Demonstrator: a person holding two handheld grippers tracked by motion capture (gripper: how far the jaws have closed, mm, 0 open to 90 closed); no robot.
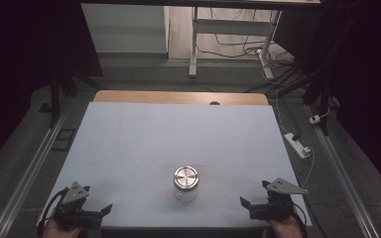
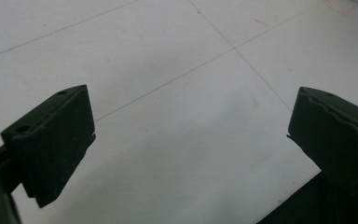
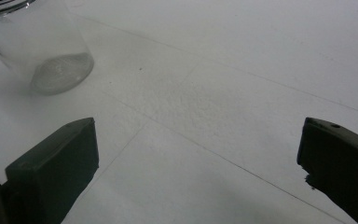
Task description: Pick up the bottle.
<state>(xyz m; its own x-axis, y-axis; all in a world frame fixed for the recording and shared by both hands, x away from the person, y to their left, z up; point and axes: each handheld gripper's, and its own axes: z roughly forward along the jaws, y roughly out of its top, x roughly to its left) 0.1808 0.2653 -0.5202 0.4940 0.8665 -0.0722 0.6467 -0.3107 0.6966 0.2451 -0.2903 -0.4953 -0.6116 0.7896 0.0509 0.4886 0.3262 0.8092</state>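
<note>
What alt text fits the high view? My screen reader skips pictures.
A clear glass jar with a metal lid stands on a white table, between the open left gripper and open right gripper at the near edge.

Dim rm: grey floor (image 1: 139,74), white desk legs (image 1: 194,44), cables (image 1: 238,47).

On the pale rectangular table mat (image 1: 144,139), the clear glass jar with a round metal lid (image 1: 186,182) stands near my edge, midway between my left gripper (image 1: 96,201) and my right gripper (image 1: 254,194), well apart from both.
</note>
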